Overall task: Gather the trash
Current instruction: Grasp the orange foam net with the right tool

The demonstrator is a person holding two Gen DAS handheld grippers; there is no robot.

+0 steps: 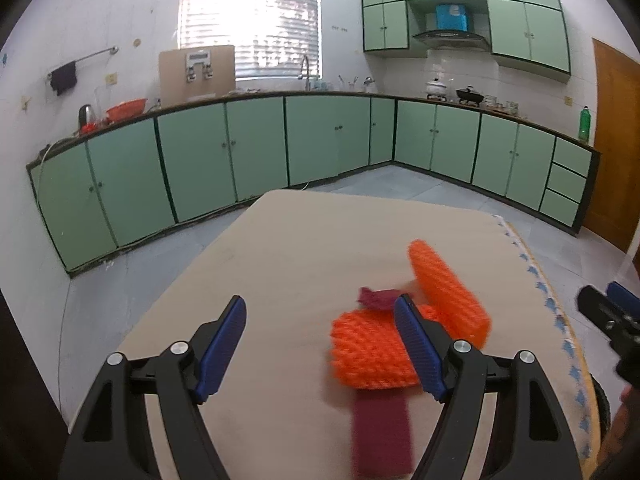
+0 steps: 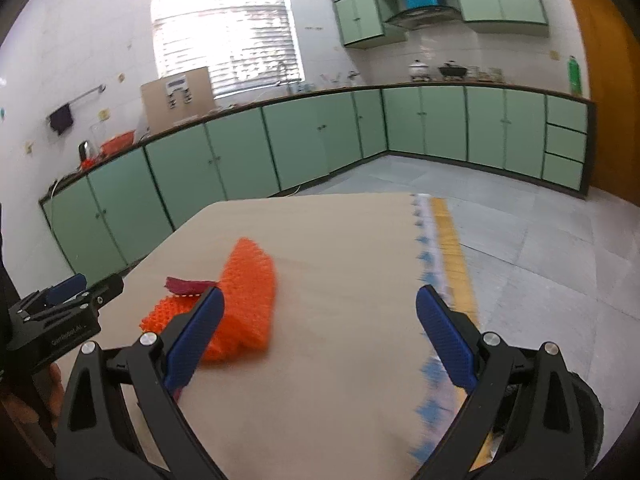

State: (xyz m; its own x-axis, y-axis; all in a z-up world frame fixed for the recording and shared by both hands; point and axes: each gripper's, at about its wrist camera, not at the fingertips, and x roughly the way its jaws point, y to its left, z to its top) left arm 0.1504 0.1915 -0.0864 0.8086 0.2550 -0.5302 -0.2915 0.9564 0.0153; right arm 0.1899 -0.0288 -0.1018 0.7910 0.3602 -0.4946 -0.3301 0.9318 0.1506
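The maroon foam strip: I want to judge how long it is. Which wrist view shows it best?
The left wrist view: the maroon foam strip runs out from under the orange foam nets toward the camera, though blurred. The right wrist view shows only its far end behind the nets.

The left gripper [image 1: 320, 344], black-framed with ribbed blue pads, hangs with its jaws spread wide and nothing between them above a beige cloth-covered table [image 1: 280, 248]. Behind its right finger lie two orange foam-net fruit sleeves [image 1: 444, 284] touching each other, a crumpled maroon scrap [image 1: 376, 298] at their far edge and a flat maroon strip [image 1: 380, 436] near the camera. The right gripper [image 1: 612, 312] shows at the right edge, its jaws unclear.
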